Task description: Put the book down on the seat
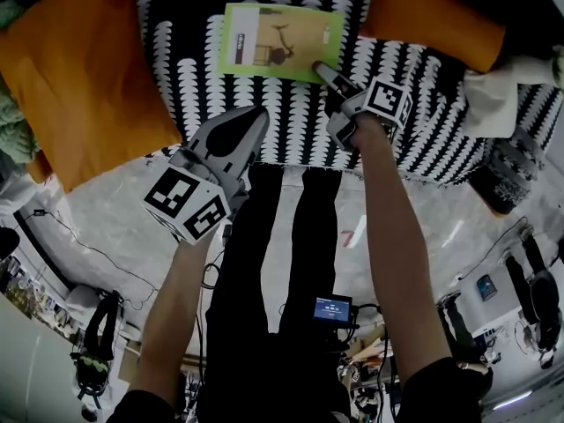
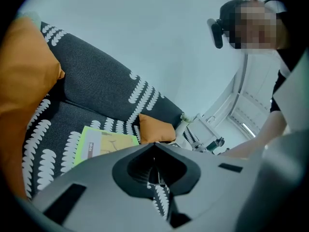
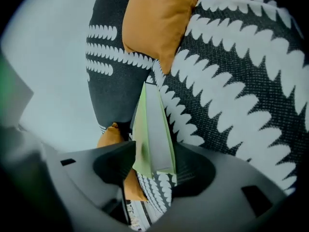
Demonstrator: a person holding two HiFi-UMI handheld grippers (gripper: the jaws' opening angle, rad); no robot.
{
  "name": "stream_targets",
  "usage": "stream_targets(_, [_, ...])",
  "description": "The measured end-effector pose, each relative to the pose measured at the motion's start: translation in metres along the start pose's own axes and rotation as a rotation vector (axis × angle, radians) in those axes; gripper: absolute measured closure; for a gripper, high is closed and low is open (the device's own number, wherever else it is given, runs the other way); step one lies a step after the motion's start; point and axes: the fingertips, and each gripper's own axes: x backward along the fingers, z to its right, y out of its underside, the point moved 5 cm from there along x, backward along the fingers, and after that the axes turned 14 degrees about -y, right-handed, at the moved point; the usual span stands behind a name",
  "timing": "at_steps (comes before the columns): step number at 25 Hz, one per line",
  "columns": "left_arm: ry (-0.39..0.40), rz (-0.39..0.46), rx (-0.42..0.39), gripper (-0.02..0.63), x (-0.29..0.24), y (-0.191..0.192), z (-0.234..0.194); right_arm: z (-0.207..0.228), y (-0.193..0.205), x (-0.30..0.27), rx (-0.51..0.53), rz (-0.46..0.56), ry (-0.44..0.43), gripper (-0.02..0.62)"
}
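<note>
A: How many books?
B: 1 book (image 1: 280,40). Thin, closed, lime-green cover w/ a pale beige panel, a dark drawing on it, and a small dark label strip nr one short edge.
A: Where's it at?
B: Flat over the seat (image 1: 185,51), approx midway betw. the cushions. The head view doesn't show if it's fully resting on the fabric. The L gripper view shows it lying low on the seat.
A: Who's got it?
B: R gripper (image 1: 330,77). The jaws are clamped on the book's near corner. In that gripper's own view the book runs edge-on betw. the 2 jaws, one jaw pressing each side.
A: The other one?
B: L gripper (image 1: 254,120). Its jaws are closed tight on each other w/ nothing betw. them. It hangs nr the seat's front edge, apart from the book, at the view's left of the R one.
A: Grippers in total?
B: 2, each w/ 1 marker cube (image 1: 189,203).
A: Seat fabric?
B: Black w/ rows of white leaf-like marks. Same on the backrest (image 2: 96,76).
A: Cushions?
B: 2, both orange. The big one (image 1: 84,77) is at the view's left, the other (image 1: 432,16) at upper right. Neither touches the book.
A: Anything else?
B: Person's 2 bare forearms, black trousers (image 1: 273,280) below, pale floor (image 1: 115,227) w/ cables.
</note>
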Motion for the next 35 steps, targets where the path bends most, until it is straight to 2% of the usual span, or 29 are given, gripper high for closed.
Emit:
stream_targets(4, [0.001,-0.004,-0.003,0.592,-0.004,0.008,0.011,0.015,0.002,0.019,-0.024,0.025,0.067,0.331])
stream_targets(14, [0.002,0.005,-0.015,0.592,-0.004,0.013,0.038,0.01,0.002,0.046,0.035,0.014,0.144,0.298])
stream_targets(24, [0.006,0.004,-0.015,0.592,-0.013,0.001,0.046,-0.003,0.0,0.061,0.008,-0.014,0.091,0.299])
stream_targets(28, [0.001,0.002,-0.019,0.592,-0.006,-0.011,0.069,-0.039,0.004,0.07,0.036,-0.043,0.021,0.303])
stream_targets(32, [0.017,0.008,-0.05,0.592,-0.002,-0.032,0.102,-0.085,-0.002,0.088,0.083,-0.048,-0.03,0.371])
stream_targets(35, [0.015,0.017,-0.06,0.592,0.008,-0.047,0.129,-0.117,0.0,0.106,0.108,-0.059,-0.046,0.397])
